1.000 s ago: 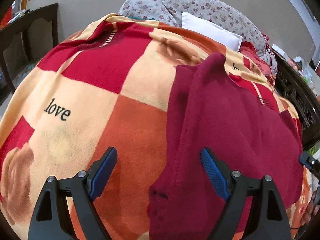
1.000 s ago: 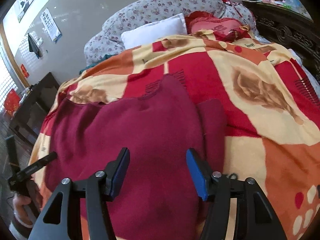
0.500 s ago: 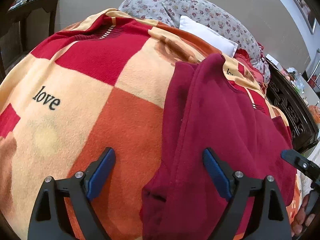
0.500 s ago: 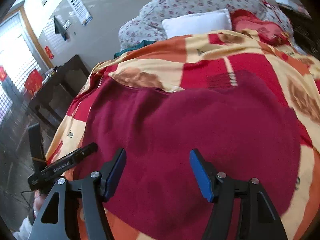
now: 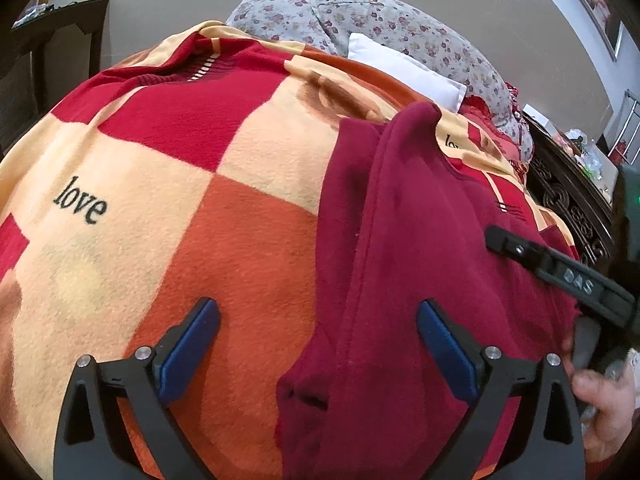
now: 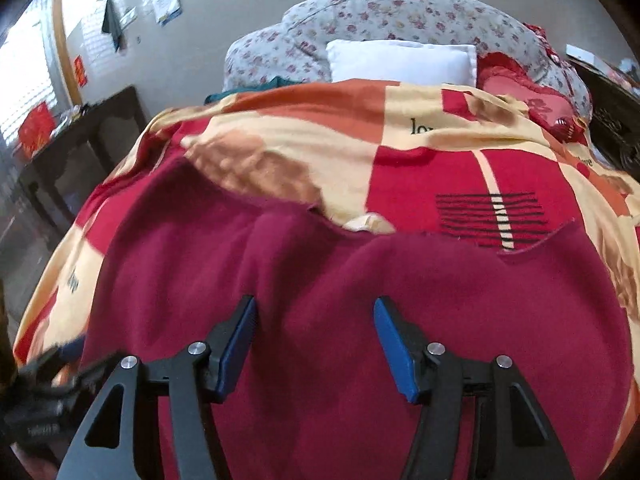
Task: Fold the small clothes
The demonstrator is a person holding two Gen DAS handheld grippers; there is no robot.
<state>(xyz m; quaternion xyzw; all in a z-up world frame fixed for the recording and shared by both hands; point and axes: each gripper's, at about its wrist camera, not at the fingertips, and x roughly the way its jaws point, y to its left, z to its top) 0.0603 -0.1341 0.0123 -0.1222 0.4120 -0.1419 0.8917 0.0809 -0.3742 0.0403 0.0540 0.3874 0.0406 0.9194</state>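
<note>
A dark red fleece garment (image 5: 420, 260) lies spread on the checked red, orange and cream blanket (image 5: 168, 184). My left gripper (image 5: 318, 336) is open and empty, above the garment's left edge. The right gripper's finger (image 5: 560, 268) shows at the right of the left wrist view, over the garment. In the right wrist view the garment (image 6: 360, 280) fills the foreground. My right gripper (image 6: 316, 344) is open and empty, just above its middle. The blanket (image 6: 420, 184) lies beyond.
A white pillow (image 6: 400, 60) and a floral quilt (image 6: 400, 16) lie at the head of the bed. Dark wooden furniture (image 5: 576, 208) stands along the right side. A dark side table (image 6: 80, 140) stands to the left. The left gripper shows blurred (image 6: 44, 384) at lower left.
My right gripper has swung left across the garment, closer to the left gripper. My left gripper has shifted slightly. Both stay open.
</note>
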